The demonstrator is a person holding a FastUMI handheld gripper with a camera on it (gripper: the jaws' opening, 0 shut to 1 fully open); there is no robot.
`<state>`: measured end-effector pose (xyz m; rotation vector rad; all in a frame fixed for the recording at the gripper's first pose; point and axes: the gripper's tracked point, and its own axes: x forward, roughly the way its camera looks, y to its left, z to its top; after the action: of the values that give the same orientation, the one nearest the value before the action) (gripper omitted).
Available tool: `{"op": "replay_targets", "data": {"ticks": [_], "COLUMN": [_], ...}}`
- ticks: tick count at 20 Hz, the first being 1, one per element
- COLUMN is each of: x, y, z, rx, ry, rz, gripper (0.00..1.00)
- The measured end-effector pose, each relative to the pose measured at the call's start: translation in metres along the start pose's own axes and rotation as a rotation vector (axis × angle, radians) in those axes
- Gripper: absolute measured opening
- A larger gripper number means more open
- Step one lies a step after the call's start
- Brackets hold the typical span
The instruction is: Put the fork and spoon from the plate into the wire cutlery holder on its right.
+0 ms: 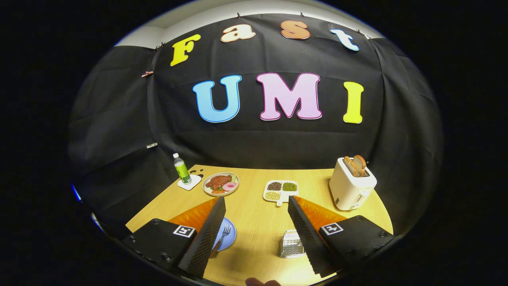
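A silver metal fork (224,231) lies on a round blue plate (230,238) near the front of the light wooden table (258,222), its tines pointing away toward the back wall; most of the plate and the fork's handle are hidden behind the left finger, and whether a spoon lies there too cannot be told. To the plate's right, with bare tabletop between them, stands the perforated silver metal cutlery holder (291,244), its right side partly covered by the right finger. The gripper (257,203) hovers above the table with its two fingers spread wide, holding nothing, the plate at the left finger and the holder at the right one. Beyond the fingertips sit a pale round plate of food with reddish meat (220,184) and a white four-compartment tray of dark, green and pale beans (280,191). Further left, a clear bottle with a green label (182,168) stands on a white square coaster (189,182). At the table's far right, a white toaster (351,183) holds slices of bread in its slots.
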<state>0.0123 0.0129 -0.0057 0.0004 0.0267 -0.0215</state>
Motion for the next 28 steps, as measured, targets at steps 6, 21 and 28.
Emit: {"op": "replay_targets", "data": {"ticks": [6, 21, 28], "x": [0.002, 0.042, 0.078], "y": [0.015, 0.101, 0.125], "z": [-0.008, -0.102, -0.18], "rx": [-0.036, -0.093, -0.122], "ry": [0.044, 0.337, 0.513], "rz": [0.002, 0.133, 0.143], "gripper": [0.98, 0.99, 0.98]}}
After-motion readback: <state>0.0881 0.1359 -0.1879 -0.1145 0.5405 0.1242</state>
